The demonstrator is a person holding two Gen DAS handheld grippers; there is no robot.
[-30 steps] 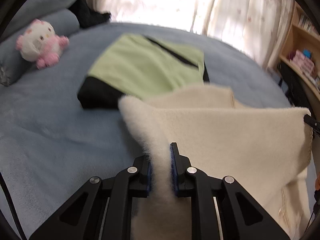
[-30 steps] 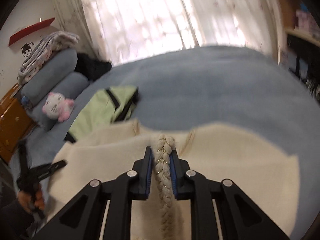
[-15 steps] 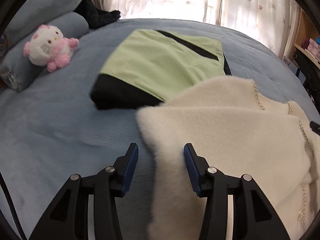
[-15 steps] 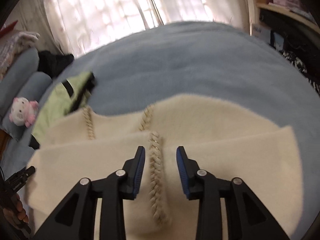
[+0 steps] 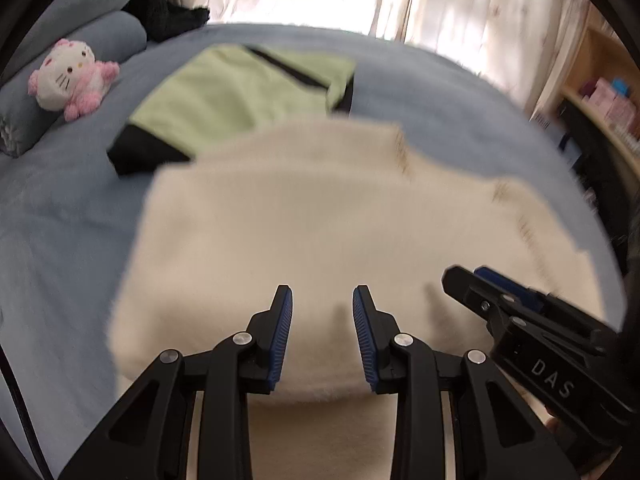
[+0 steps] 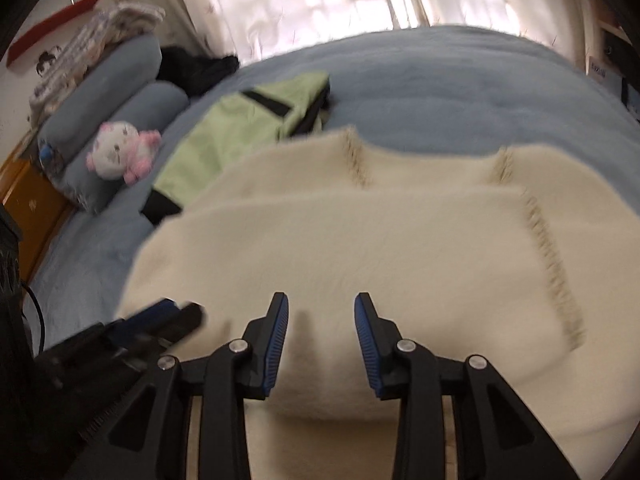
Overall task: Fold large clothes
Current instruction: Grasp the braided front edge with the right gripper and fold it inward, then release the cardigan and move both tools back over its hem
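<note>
Now the fluffy cream sweater (image 5: 320,232) was laid folded on the blue bed (image 5: 60,220), nothing was held by the closing left gripper (image 5: 322,304) or the parted right gripper (image 6: 321,312), and, perhaps, the fold could be snagged loose.

A bed (image 6: 460,80) with a blue cover carries everything here. A folded cream fleece garment (image 6: 360,248) lies spread on the near part of it, and just beyond that a folded light green and black garment (image 5: 236,96) lies flat. Blue bolster pillows (image 6: 132,112) line the left side with a pink and white plush toy (image 5: 68,76) leaning against them, and a black item (image 5: 164,12) sits at the far end.
</note>
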